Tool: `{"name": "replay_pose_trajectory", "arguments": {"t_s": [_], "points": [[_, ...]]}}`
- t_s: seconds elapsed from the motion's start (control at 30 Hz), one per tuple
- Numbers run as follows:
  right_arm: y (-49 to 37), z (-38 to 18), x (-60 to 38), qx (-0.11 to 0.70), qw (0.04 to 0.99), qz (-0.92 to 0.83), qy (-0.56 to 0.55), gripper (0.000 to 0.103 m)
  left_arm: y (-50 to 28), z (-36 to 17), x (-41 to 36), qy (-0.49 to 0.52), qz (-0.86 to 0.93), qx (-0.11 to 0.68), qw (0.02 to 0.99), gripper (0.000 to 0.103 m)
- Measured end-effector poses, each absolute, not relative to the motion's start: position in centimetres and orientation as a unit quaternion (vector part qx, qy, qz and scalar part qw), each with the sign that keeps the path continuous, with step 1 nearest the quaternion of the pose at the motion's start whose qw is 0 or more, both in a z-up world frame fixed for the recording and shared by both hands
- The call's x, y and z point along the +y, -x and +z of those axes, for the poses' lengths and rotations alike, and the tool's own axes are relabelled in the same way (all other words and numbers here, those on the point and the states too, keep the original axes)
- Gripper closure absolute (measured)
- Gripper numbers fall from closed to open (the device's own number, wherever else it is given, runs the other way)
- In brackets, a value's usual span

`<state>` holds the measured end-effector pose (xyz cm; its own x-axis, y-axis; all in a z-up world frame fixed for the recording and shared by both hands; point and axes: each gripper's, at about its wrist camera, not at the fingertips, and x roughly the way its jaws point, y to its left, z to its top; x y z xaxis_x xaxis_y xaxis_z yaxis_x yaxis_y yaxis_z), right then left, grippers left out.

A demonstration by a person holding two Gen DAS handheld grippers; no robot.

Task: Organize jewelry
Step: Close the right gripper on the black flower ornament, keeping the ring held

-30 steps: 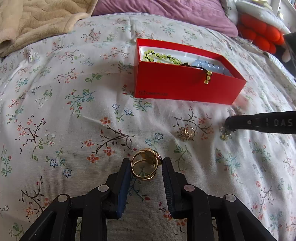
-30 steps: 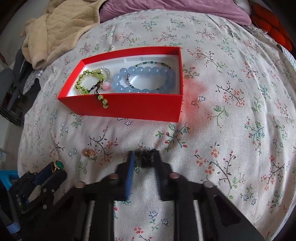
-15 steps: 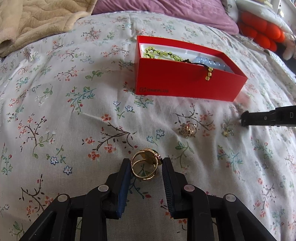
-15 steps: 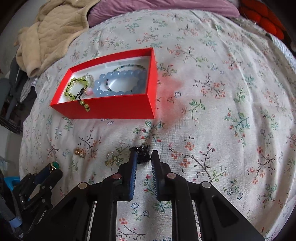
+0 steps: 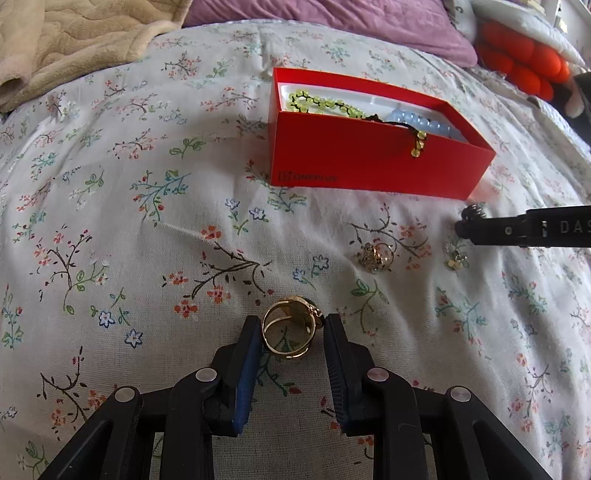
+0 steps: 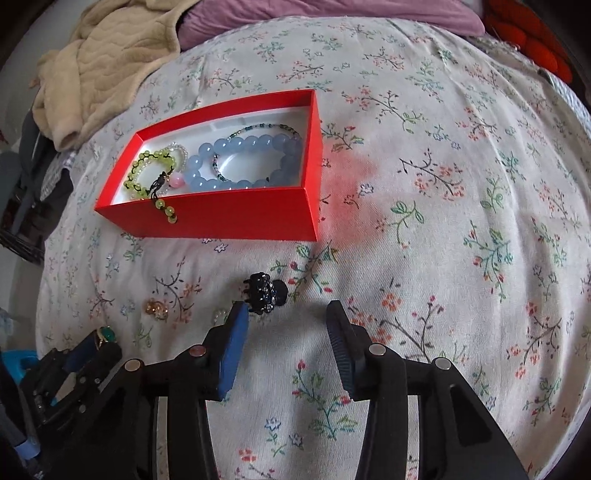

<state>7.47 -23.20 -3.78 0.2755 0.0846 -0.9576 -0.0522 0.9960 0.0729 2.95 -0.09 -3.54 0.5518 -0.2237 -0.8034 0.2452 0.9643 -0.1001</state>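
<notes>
My left gripper [image 5: 291, 326] is shut on a gold ring [image 5: 288, 332] with a green stone, held just above the floral bedspread. In the right wrist view the same ring [image 6: 105, 336] shows at the lower left. My right gripper [image 6: 287, 308] points down at the bed and its jaws are opening. A black beaded hair clip [image 6: 266, 293] lies loose on the cloth by the left fingertip, and the right pad is well apart from it. The red box [image 6: 236, 218] behind it holds blue, green and thin beaded bracelets.
A small gold ornament [image 5: 375, 254] and a pale flower brooch [image 5: 454, 258] lie on the bedspread between the two grippers. A beige blanket [image 6: 110, 62] and a purple pillow [image 5: 332, 22] lie at the head of the bed. An orange cushion [image 5: 517, 62] sits far right.
My right gripper carried the black clip a little way, then its jaws spread and the clip now rests on the bed. The left gripper and its ring have not moved.
</notes>
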Motion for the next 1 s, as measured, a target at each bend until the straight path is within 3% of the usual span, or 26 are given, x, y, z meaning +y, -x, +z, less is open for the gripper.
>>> {"name": "replay_pose_trajectory", "arguments": {"t_s": [0.47,0.5,0.6,0.63,1.0], "points": [[-8.4,-3.6,-22.5,0.599,0.797,0.064,-0.047,0.057,-3.0,-3.6,-0.1,-0.012,-0.133,0.454,0.881,0.075],[-8.4,-3.9,-22.3,0.601,0.796,0.061,-0.041,0.058,-3.0,-3.5,-0.1,-0.011,-0.133,0.454,0.881,0.075],[-8.5,-4.4,-22.0,0.605,0.794,0.06,-0.024,0.085,-3.1,-3.6,0.0,-0.01,-0.133,0.453,0.881,0.075],[-8.6,-4.5,-22.0,0.605,0.793,0.062,-0.022,0.087,-3.1,-3.6,0.1,-0.009,-0.132,0.453,0.881,0.075],[-7.0,-1.6,-23.1,0.596,0.799,0.068,-0.039,0.089,-3.2,-1.8,0.4,0.0,-0.158,0.439,0.884,0.075]]}}
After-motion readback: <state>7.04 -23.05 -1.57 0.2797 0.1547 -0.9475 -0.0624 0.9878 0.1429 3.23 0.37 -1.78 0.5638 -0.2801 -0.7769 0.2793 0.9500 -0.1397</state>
